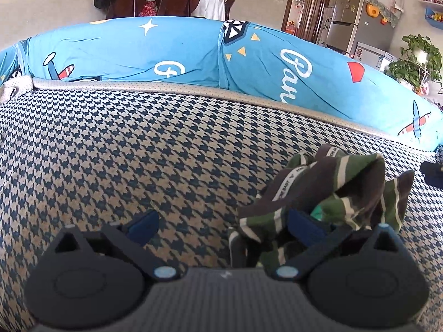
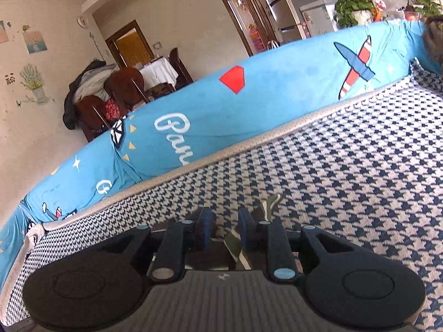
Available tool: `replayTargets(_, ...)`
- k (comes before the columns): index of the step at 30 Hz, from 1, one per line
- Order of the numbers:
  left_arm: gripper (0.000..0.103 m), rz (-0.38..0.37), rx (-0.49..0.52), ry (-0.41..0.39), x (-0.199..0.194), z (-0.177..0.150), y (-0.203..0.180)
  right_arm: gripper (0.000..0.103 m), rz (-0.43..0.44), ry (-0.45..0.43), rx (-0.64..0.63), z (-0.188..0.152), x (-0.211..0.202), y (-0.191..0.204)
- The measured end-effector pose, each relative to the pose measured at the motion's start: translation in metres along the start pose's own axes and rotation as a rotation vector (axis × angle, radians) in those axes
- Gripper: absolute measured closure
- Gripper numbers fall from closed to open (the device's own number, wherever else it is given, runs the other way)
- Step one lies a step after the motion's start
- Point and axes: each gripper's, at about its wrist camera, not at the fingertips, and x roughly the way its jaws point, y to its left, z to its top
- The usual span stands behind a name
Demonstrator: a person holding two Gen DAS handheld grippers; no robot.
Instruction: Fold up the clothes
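Note:
A green, brown and white striped garment (image 1: 346, 188) lies bunched on the houndstooth sofa cover (image 1: 138, 152), low and to the right in the left wrist view. My left gripper (image 1: 223, 225) is open wide. Its right finger (image 1: 301, 224) is tucked into the folds of the garment, and its left finger (image 1: 144, 227) hangs over bare cover. In the right wrist view my right gripper (image 2: 224, 227) is open by a narrow gap. A small strip of the garment (image 2: 267, 207) lies beside and under its right finger (image 2: 245, 228), and the pads are not pressing on it.
A blue cushion printed with planes and lettering (image 1: 193, 55) (image 2: 249, 110) runs along the back of the seat. A dark object (image 1: 433, 171) lies at the right edge. Behind the sofa are wooden chairs (image 1: 177, 0), a fridge (image 1: 360, 13) and potted plants (image 1: 415, 61).

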Motion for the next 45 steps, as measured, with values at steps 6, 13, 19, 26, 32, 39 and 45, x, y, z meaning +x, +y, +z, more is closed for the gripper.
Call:
replayTargets(6,0.0,-0.006,-0.015,0.009,0.002,0.002,0.002,0.081,-0.037,0.117,-0.012,-0.023,0.015,-0.008)
replayTargets(13,0.0,-0.008,-0.02,0.013,0.002,0.002,0.002,0.064,-0.072,0.149,0.004,-0.039,0.026,-0.009)
replayTargets(19,0.0,-0.009,-0.027,0.016,0.004,0.001,0.003,0.064,-0.094,0.205,-0.027,-0.048,0.043,-0.008)
replayTargets(26,0.0,-0.009,-0.031,0.018,0.006,0.0,0.002,0.065,-0.074,0.214,-0.112,-0.053,0.058,0.005)
replayTargets(32,0.0,-0.009,-0.036,0.013,0.006,0.0,0.002,0.092,-0.073,0.197,-0.148,-0.055,0.062,0.01)
replayTargets(39,0.0,-0.002,-0.05,-0.033,0.002,0.006,0.004,0.096,-0.09,0.061,-0.153,-0.03,0.045,0.014)
replayTargets(45,0.0,0.004,-0.061,-0.033,0.005,0.006,0.006,0.097,-0.227,-0.111,-0.132,0.007,0.027,0.0)
